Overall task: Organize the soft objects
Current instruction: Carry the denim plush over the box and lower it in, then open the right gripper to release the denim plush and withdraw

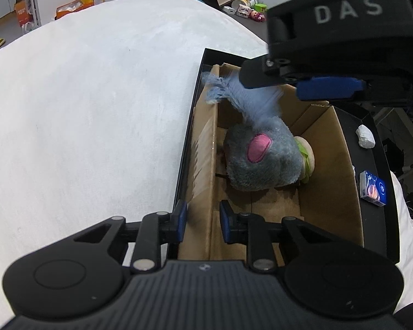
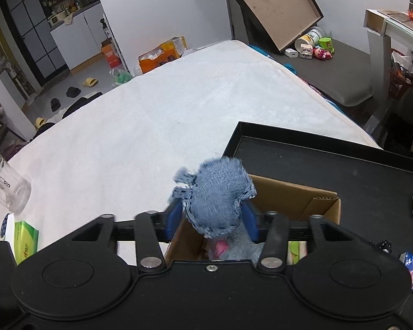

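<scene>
A grey plush toy (image 1: 261,156) with a pink patch and a blue denim ear (image 1: 234,93) hangs inside a cardboard box (image 1: 336,162). A plush burger (image 1: 307,159) lies behind it. My right gripper (image 2: 213,214) is above the box, shut on the denim ear (image 2: 217,195), with the plush body (image 2: 242,244) dangling below. It also shows in the left wrist view (image 1: 316,85). My left gripper (image 1: 202,220) straddles the box's left wall (image 1: 203,170), its fingers a little apart on either side of the wall.
The box stands in a black tray (image 2: 344,165) on a white bed (image 1: 96,110). A crumpled white tissue (image 1: 365,136) and a small blue packet (image 1: 373,188) lie in the tray. A glass jar (image 2: 7,184) and a green packet (image 2: 24,238) are at the bed's left edge.
</scene>
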`<state>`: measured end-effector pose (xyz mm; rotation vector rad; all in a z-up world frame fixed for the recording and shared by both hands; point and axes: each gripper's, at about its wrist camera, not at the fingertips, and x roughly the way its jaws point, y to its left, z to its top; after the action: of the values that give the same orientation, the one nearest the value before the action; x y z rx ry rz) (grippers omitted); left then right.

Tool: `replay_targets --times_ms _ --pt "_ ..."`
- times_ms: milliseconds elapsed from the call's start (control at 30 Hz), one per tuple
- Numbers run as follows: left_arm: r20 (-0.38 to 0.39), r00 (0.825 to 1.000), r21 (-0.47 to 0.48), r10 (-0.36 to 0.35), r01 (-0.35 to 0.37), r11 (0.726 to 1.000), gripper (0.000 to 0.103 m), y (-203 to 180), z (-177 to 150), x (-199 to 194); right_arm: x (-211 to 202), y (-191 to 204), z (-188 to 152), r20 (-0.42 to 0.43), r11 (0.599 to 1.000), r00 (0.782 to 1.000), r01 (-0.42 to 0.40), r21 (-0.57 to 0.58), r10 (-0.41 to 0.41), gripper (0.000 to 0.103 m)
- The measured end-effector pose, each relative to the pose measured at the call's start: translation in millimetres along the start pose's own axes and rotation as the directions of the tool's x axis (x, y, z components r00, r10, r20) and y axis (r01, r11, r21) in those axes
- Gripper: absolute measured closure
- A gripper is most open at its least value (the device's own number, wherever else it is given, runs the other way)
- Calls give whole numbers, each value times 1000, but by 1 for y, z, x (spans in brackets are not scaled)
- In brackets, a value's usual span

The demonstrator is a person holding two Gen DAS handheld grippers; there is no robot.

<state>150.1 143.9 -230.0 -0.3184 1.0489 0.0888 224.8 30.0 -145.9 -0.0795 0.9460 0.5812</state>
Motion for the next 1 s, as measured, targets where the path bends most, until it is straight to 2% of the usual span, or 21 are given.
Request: replay_targets --times_ms 633,800,1000 --pt "24 999 32 43 -44 999 78 -15 0 -4 -21 -39 -22 -1 995 997 75 69 -75 45" --pt "22 998 50 67 -68 996 73 -24 -1 -6 -30 -58 -35 -4 990 995 96 101 -96 44" --pt "22 995 71 94 -95 993 59 -34 -1 -8 -40 -78 -51 3 986 994 109 124 -110 36"
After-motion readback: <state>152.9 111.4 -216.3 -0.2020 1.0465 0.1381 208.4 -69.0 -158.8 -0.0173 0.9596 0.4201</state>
